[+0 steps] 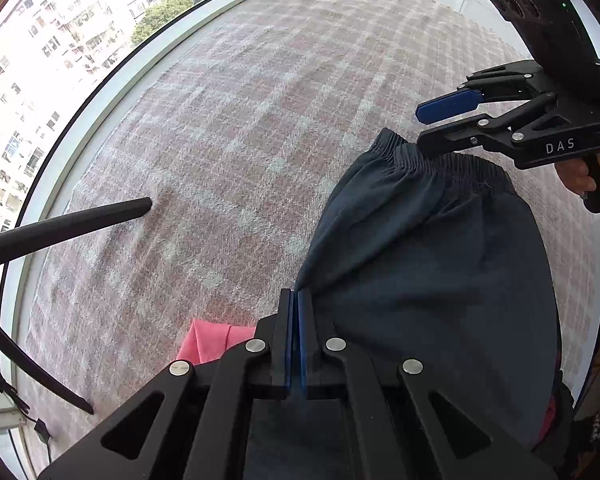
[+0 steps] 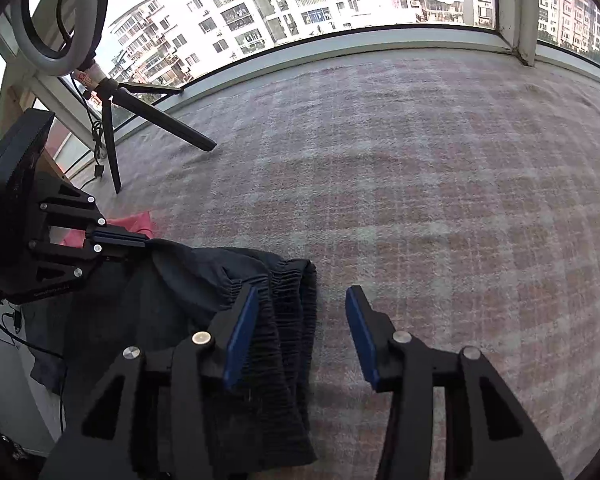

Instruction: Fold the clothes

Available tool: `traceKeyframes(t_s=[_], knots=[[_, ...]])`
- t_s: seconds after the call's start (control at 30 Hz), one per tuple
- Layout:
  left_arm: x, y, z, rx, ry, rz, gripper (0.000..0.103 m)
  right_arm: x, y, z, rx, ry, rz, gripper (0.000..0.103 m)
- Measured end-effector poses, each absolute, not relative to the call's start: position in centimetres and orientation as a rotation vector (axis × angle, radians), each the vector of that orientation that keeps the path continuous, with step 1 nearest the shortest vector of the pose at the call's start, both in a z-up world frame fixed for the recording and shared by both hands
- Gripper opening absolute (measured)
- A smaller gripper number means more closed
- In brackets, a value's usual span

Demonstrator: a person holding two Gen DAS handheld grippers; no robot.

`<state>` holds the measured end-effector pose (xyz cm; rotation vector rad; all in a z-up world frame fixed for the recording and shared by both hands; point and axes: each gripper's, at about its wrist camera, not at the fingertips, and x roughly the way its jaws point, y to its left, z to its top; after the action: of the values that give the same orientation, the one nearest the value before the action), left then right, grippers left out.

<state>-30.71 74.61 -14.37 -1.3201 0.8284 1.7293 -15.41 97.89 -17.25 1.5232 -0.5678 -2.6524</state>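
Dark navy shorts (image 1: 432, 264) with an elastic waistband lie on the pink-and-white plaid cloth (image 1: 260, 120). My left gripper (image 1: 296, 300) is shut on an edge of the shorts and holds it up; it also shows in the right wrist view (image 2: 140, 240). My right gripper (image 2: 302, 332) is open, its jaws wide apart around the gathered waistband (image 2: 288, 320). In the left wrist view the right gripper (image 1: 418, 128) hovers at the waistband edge.
A pink garment (image 1: 216, 342) lies beside the shorts, near my left gripper. A small tripod (image 2: 140, 120) with a ring light stands at the cloth's far left corner. Windows and their sill (image 2: 340, 46) run along the far edge.
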Motion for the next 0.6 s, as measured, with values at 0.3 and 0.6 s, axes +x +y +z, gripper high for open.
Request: traceKeyframes(t_s=[0.3,0.6], knots=[[-31.3,75.3,-16.0,-1.297,0.851,1.767,0.002,-15.4,96.6,-18.8,1.582,-0.440,-2.548,0.047],[-31.7,76.0,-11.1,-1.247,0.722,1.707,0.018,-10.4,97.7,-18.1,1.541,-0.751,-2.547,0.047]])
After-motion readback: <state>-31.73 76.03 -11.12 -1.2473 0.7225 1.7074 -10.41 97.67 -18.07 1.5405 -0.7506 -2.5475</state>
